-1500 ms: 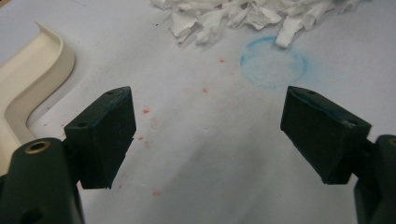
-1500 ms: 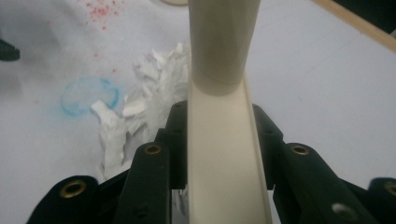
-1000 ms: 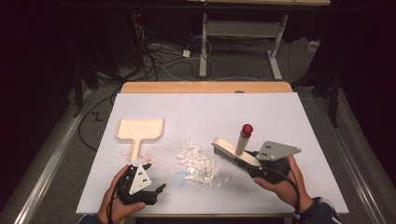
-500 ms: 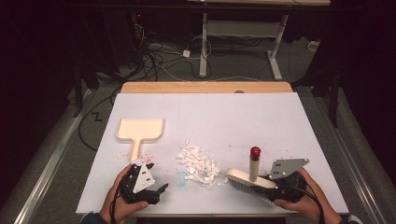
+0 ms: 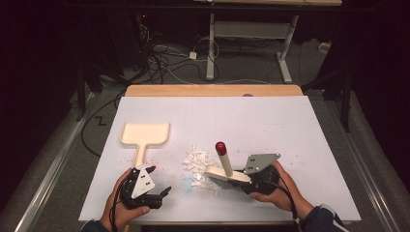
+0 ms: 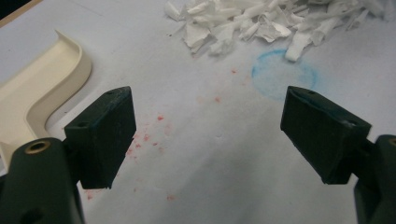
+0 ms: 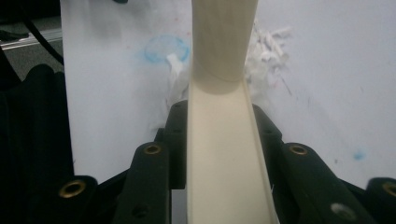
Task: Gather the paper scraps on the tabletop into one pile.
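Two hand-held grippers work over a white-covered bench (image 5: 309,125). High view: the right hand-held gripper (image 5: 241,181) is clamped on a cream brush (image 5: 226,175) w/ a red-tipped handle sticking up and back. The brush head sits low at the right edge of the paper scraps (image 5: 196,162), so the pile lies just left of it. The cream dustpan (image 5: 144,134) is further left, mouth away from the person, handle pointing back toward the left hand-held gripper (image 5: 162,192), the nearer one to it.

Left gripper view: the left hand-held gripper's jaws stand wide apart, nothing between, the dustpan (image 6: 37,93) on one side, the scraps (image 6: 261,23) ahead.

Right gripper view: jaws tight on the brush (image 7: 224,140), its long axis straight ahead, the scraps (image 7: 268,51) beyond. Looks like a sweep leftward toward the pan comes next.
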`<state>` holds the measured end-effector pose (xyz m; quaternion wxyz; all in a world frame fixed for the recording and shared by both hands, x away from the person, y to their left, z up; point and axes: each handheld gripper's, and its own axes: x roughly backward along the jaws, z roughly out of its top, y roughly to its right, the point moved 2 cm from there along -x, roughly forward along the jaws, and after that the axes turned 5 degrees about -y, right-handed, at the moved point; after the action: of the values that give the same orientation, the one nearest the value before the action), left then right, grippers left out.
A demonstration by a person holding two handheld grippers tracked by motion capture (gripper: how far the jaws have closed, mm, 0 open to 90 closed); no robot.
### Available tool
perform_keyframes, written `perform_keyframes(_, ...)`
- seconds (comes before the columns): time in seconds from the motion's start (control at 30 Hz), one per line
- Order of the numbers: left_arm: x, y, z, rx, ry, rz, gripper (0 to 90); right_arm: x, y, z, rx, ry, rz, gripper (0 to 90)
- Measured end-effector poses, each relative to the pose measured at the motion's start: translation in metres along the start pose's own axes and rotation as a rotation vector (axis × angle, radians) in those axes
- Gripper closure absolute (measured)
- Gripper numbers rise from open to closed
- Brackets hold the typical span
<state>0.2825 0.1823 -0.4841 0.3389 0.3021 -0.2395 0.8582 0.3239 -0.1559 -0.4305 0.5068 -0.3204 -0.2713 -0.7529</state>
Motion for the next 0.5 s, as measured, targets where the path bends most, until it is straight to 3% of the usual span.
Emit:
perform_keyframes(0.1, 0.0, 0.001, -0.001, -0.006, -0.008, -0.002, 17.3, 0.0, 0.003, 0.007, 0.003, 0.033, -0.017, 67.8)
perform_keyframes(0.23, 0.002, -0.001, -0.003, 0.004, -0.008, 0.007, 17.3, 0.014, 0.002, 0.009, -0.005, 0.093, -0.04, 67.7)
perform_keyframes(0.3, 0.003, -0.001, -0.003, 0.008, -0.005, 0.017, 17.2, 0.017, 0.001, 0.009, -0.011, 0.103, -0.036, 67.7)
perform_keyframes(0.37, 0.005, -0.001, -0.003, 0.022, -0.004, 0.021, 17.3, 0.025, -0.005, 0.009, -0.007, 0.154, -0.026, 67.7)
perform_keyframes(0.5, 0.007, -0.005, -0.003, 0.032, 0.011, 0.049, 17.3, 0.03, -0.013, 0.01, 0.01, 0.202, -0.016, 67.7)
